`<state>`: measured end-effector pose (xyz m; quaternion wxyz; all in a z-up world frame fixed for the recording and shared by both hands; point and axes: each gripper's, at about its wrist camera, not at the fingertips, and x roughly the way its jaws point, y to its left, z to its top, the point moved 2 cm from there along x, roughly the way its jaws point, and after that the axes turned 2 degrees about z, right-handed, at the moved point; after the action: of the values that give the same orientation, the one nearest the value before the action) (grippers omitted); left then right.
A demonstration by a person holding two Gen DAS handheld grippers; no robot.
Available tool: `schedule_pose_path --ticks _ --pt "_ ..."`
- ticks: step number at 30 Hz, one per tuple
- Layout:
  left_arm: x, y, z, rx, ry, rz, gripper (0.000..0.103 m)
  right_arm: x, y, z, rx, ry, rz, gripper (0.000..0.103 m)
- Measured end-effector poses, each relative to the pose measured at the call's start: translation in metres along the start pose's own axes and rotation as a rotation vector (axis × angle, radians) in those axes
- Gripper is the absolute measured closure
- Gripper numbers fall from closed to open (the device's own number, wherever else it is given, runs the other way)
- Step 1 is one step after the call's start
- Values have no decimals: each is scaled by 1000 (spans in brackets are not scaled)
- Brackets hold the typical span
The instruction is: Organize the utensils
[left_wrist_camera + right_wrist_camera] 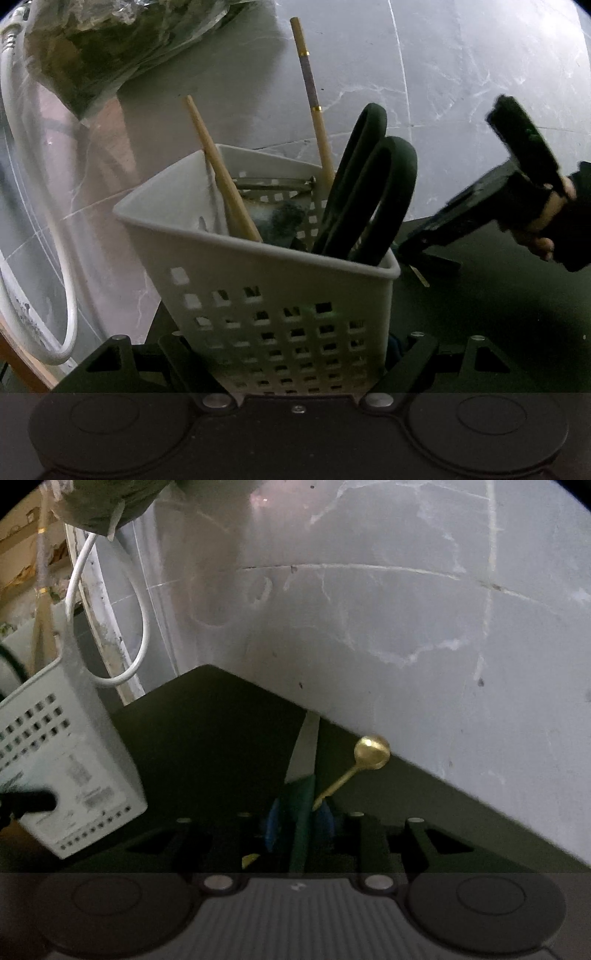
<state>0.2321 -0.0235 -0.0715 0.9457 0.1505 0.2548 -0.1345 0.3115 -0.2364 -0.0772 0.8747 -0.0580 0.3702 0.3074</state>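
White perforated plastic fills the middle of the left wrist view: the utensil basket (266, 295) stands on the dark tabletop (498, 317), clamped between the left tongs (295, 354) at the lower edge. Only this view shows inside the basket: two chopsticks (221, 173), one plain and one with gold bands, and one pair of black-handled scissors (369, 192); further contents are hard to make out. At the right, the right tongs (417, 243) point down at the tabletop. The right wrist view has the basket at its left edge, cut off. In its lower centre the right tongs (299, 830) are closed on a green-handled knife (304, 753); one gold spoon (369, 755) lies just beside.
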Motion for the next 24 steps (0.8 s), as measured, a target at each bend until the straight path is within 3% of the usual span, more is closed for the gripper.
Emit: schedule_pose_path --ticks 9,11,12,18,24 --pt "-1 5 0 -9 2 -8 21 30 2 23 -112 103 -2 72" --pt "-1 6 0 -10 1 -10 21 28 8 23 -135 124 -7 82" --pt "-1 6 0 -11 1 -10 21 27 10 23 -138 133 -12 82" --pt "0 8 0 -14 -2 -12 21 20 31 19 -194 158 -79 83" --pt "0 8 -1 -15 -5 -14 21 13 63 5 -343 157 -144 83"
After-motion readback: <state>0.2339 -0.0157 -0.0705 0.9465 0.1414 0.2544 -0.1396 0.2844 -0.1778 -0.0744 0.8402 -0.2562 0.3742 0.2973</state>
